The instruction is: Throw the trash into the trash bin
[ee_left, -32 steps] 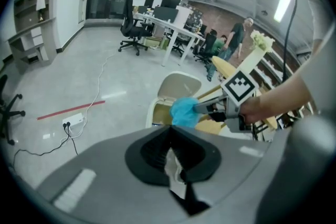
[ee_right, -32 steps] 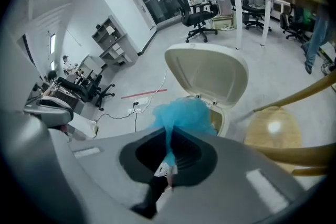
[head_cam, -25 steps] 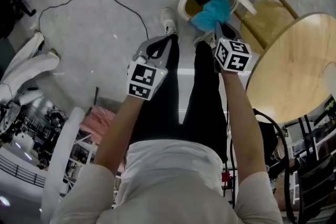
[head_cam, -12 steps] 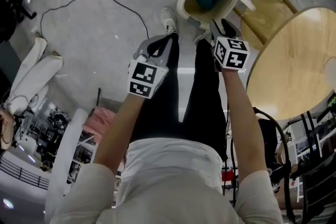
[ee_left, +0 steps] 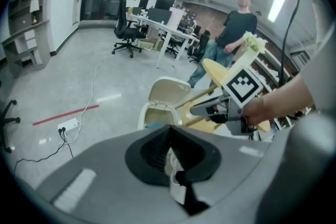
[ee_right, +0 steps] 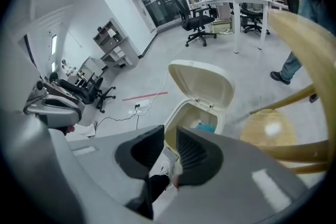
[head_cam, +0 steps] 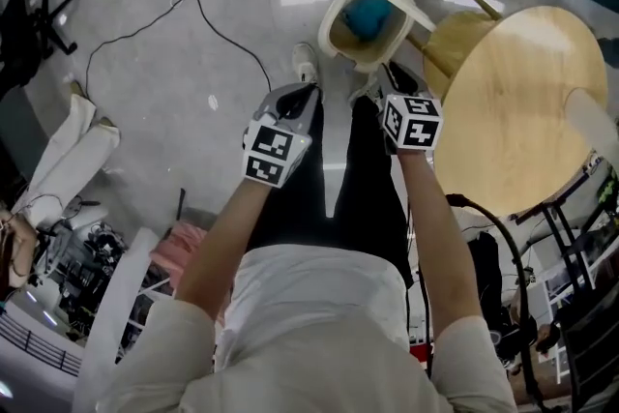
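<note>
Head view: trash (head_cam: pixel 368 13) lies inside the open bin (head_cam: pixel 327 16), upper centre of frame; the drop looks done.
Right tool (head_cam: pixel 395 80), just below the bin, has its jaws part-way apart; they have just been closing, with nothing between them. Left tool (head_cam: pixel 293 97), beside it, is pinched narrow and empty. Best next move, as I judge it: draw both straight back, clear of the bin rim and the desk (head_cam: pixel 522 102) at right, and check that no scrap clings.

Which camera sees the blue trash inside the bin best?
The head view. It looks straight down into the open cream plastic trash bin and shows the crumpled blue trash whole. The right gripper view catches only a small piece of it over the rim. The left gripper view shows barely a sliver.
</note>
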Available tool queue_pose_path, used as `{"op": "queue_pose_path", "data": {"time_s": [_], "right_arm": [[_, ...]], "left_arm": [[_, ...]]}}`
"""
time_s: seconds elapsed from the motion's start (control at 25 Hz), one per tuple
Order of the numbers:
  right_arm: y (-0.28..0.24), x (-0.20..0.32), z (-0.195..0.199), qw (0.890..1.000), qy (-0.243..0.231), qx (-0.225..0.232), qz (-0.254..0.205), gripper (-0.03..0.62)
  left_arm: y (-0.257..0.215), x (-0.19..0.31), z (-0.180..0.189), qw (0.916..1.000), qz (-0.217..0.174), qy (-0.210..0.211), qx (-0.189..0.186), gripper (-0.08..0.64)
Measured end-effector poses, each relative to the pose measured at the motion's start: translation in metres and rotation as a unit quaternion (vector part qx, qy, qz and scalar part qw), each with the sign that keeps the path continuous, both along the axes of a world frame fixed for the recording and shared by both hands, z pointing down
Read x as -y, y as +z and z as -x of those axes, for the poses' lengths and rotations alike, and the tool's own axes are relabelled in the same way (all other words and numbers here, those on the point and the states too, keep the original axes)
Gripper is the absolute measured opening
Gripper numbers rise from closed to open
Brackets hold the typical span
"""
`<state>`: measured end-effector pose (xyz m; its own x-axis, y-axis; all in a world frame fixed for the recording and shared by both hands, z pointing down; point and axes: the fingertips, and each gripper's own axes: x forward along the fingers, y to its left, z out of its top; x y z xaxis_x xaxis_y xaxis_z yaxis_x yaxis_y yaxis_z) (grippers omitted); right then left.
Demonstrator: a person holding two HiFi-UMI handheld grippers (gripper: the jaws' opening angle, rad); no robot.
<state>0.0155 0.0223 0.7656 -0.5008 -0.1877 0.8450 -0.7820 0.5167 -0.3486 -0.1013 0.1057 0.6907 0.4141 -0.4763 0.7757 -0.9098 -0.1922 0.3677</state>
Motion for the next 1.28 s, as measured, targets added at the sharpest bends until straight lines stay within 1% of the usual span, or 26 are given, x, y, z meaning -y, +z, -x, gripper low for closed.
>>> {"op": "queue_pose_path", "data": {"time_s": [0.08, 0.28, 0.4, 0.68, 0.88, 1.04, 1.16, 1.28], "right_arm": [[-0.019, -0.003, 0.002, 1.0, -0.001, 0.01, 0.002, 0.058], [-0.072, -0.006, 0.005, 1.0, -0.004, 0.028, -0.013, 0.003], [-0.099, -0.01, 0.003, 0.999, -0.012, 0.038, -0.014, 0.003], [-0.148, -0.025, -0.006, 0.998, -0.036, 0.047, -0.032, 0.003], [-0.183, -0.026, -0.02, 0.997, -0.041, 0.053, -0.045, 0.003], [-0.214, -0.027, -0.025, 0.995, -0.039, 0.066, -0.056, 0.003], [-0.231, -0.024, -0.027, 0.994, -0.036, 0.07, -0.07, 0.003], [-0.245, -0.028, -0.029, 0.994, -0.034, 0.072, -0.079, 0.003]], "left_arm": [[-0.015, 0.001, -0.004, 1.0, -0.005, 0.006, -0.001, 0.005], [-0.049, 0.003, -0.007, 0.9999, -0.009, 0.01, 0.0, 0.005], [-0.068, 0.005, -0.009, 0.9998, -0.013, 0.011, 0.005, 0.005], [-0.105, -0.003, -0.017, 0.9992, -0.019, 0.031, 0.013, 0.005], [-0.134, -0.005, -0.026, 0.9992, -0.022, 0.033, 0.004, 0.005], [-0.159, 0.0, -0.034, 0.9982, -0.04, 0.044, 0.001, 0.005], [-0.172, 0.009, -0.036, 0.9969, -0.061, 0.048, 0.004, 0.005], [-0.188, 0.013, -0.042, 0.996, -0.073, 0.052, 0.003, 0.005]]}}
